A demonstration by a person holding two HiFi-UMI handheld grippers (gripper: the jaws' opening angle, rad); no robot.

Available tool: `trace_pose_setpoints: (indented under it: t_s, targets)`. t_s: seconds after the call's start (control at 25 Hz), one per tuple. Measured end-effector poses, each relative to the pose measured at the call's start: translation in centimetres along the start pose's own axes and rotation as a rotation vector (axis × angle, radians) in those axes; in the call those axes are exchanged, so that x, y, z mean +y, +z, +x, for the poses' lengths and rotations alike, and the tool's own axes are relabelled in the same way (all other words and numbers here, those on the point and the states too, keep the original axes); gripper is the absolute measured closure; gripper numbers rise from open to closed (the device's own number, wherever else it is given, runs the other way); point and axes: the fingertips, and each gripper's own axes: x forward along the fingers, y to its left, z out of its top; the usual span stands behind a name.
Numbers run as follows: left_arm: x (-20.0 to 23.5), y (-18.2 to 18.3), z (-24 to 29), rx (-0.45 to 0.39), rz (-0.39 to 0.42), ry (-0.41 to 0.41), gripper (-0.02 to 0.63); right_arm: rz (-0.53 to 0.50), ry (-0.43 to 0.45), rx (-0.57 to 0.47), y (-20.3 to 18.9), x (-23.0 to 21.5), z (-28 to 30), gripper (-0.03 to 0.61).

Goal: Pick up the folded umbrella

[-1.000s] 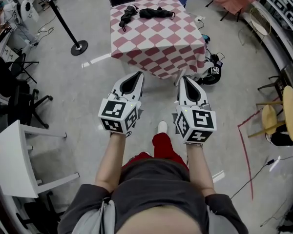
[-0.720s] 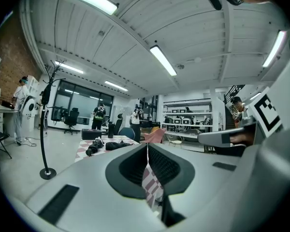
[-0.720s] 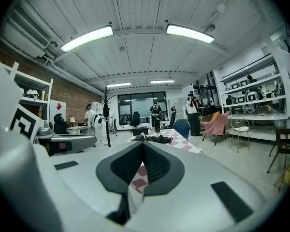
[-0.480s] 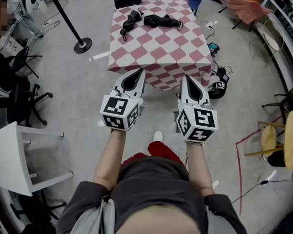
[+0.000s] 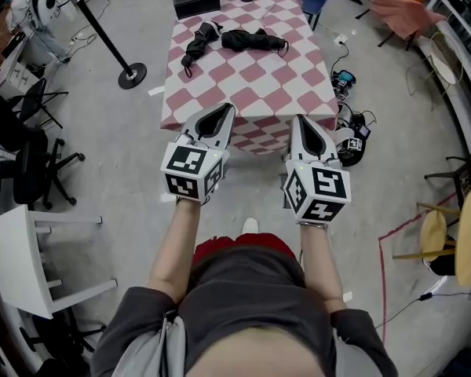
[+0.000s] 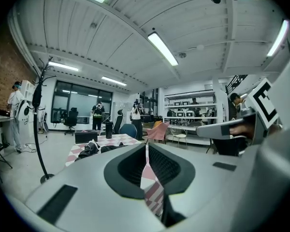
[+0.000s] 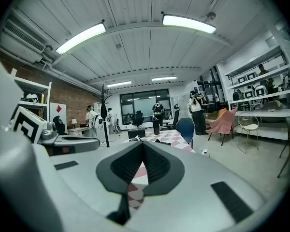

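Centre of the frame: your left gripper (image 5: 224, 110) and right gripper (image 5: 297, 119) are held side by side, both pointing toward the top edge. Each pair of jaws is closed tip to tip with nothing between them (both gripper views agree). Your bare forearms (image 5: 171, 246) reach up from the lower middle, roughly parallel, with the marker cubes (image 5: 190, 173) nearest the wrists.

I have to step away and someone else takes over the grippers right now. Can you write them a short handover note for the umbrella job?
Left gripper: shut, empty, level, short of the checked table.
Right gripper: shut, empty, alongside it.
Things: on the table's far half lie a slim umbrella at left and a looser umbrella at right, both black; black box at the far corner.
Done: nothing gripped.
Left: reach the table, open a gripper, close on the folded umbrella, likely the slim one, lift.
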Motion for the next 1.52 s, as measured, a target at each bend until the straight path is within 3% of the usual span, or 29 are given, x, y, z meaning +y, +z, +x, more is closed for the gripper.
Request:
trace_pose_setpoints:
  t_s: [0.6,1.2,1.52]
  targets:
    - [2.8,1.4,6.4,0.038,0.017,-0.002,0.504,-0.005,0.009,0.009,0.9,-2.9,4.4,0.560]
    - [7.0,1.2,16.4,0.151,0.138,-0.101,0.382,0.001,-0.065,0.034,1.3,-6.8,11.9,0.560]
    - [11.4,0.7,22.1,0.222,0.193,-0.136,0.341,0.006,-0.097,0.063,1.3,-7.9,17.3,0.560]
